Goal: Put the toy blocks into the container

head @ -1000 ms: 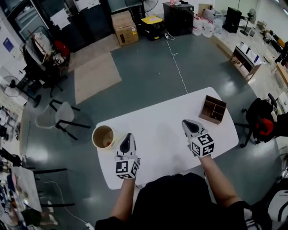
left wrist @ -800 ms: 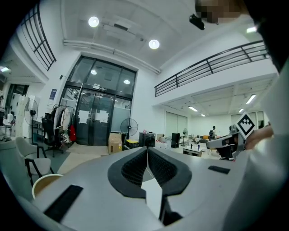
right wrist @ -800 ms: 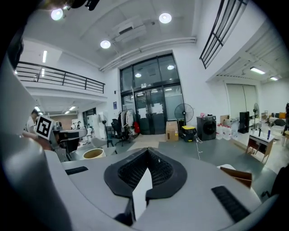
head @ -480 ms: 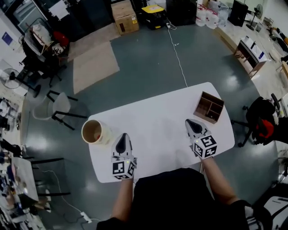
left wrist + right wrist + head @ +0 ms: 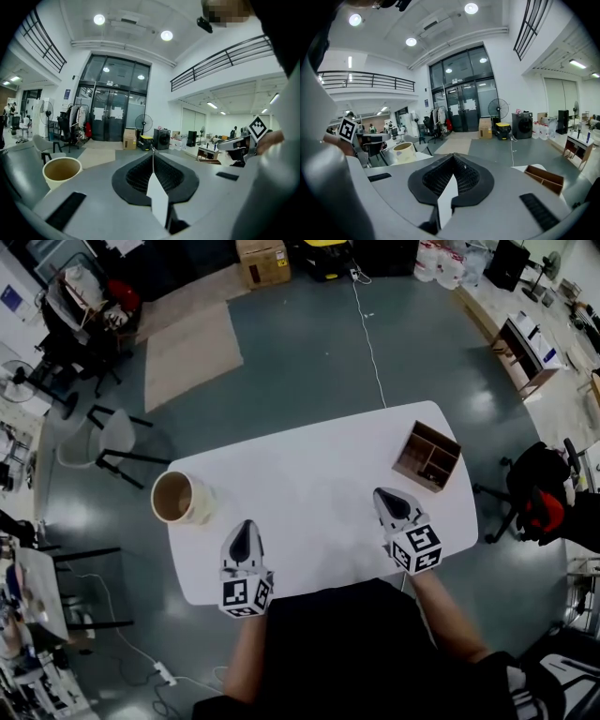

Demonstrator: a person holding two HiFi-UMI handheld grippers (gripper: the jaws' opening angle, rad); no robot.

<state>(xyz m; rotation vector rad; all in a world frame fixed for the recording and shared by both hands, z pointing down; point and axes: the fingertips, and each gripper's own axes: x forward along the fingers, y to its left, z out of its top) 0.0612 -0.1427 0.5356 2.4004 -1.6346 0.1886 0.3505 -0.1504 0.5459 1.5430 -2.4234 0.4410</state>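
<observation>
A round tan container (image 5: 175, 498) stands at the left end of the white table (image 5: 309, 493); it also shows in the left gripper view (image 5: 61, 171) and the right gripper view (image 5: 403, 151). No toy blocks are visible on the table, and the container's inside is not clear to me. My left gripper (image 5: 246, 530) hovers over the table's near edge, just right of the container, jaws shut and empty. My right gripper (image 5: 389, 499) is over the near right part of the table, also shut with nothing in it.
A wooden compartment box (image 5: 427, 455) sits at the table's far right corner, also seen in the right gripper view (image 5: 546, 177). Around the table are a chair (image 5: 117, 442) at the left, a black chair (image 5: 539, 498) at the right, and a cable (image 5: 370, 348) on the floor.
Both grippers have drawn back toward the table's near edge and sunk a little. The view has shifted, so the table and container sit higher in the head view.
</observation>
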